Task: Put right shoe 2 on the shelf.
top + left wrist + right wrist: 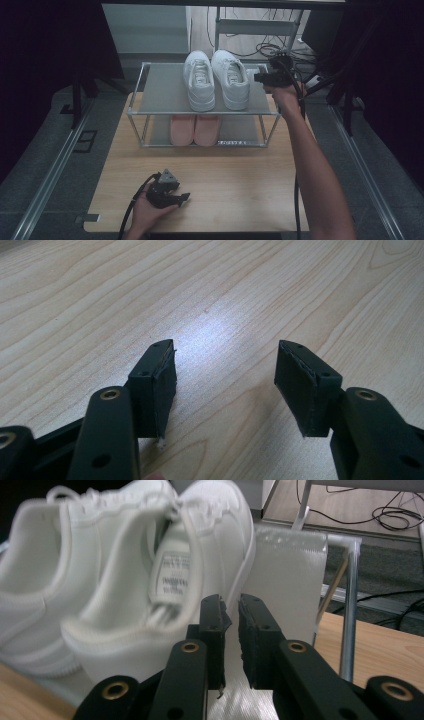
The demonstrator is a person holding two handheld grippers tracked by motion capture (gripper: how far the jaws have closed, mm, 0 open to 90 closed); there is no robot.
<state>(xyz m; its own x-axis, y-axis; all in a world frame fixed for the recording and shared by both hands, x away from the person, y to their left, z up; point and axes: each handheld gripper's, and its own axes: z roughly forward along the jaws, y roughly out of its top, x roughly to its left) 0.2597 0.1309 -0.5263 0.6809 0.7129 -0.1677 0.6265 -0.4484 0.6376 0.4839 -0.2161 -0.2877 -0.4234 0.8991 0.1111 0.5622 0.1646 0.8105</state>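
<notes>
The white sneakers are stood side by side atop the rack. A light, soft-walled shoe is judged best pinched at its stiffer heel collar. The right gripper, beside them, is nearly closed on nothing; the left gripper is held open over the tabletop.

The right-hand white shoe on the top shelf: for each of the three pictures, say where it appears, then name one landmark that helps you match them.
High view: right-hand white shoe top centre, on the rack's upper shelf.
Left gripper view: bare wooden tabletop between the jaws, no shoe.
Right gripper view: centre-left, just beyond the jaws.
Shared landmark: the wooden tabletop.
</notes>
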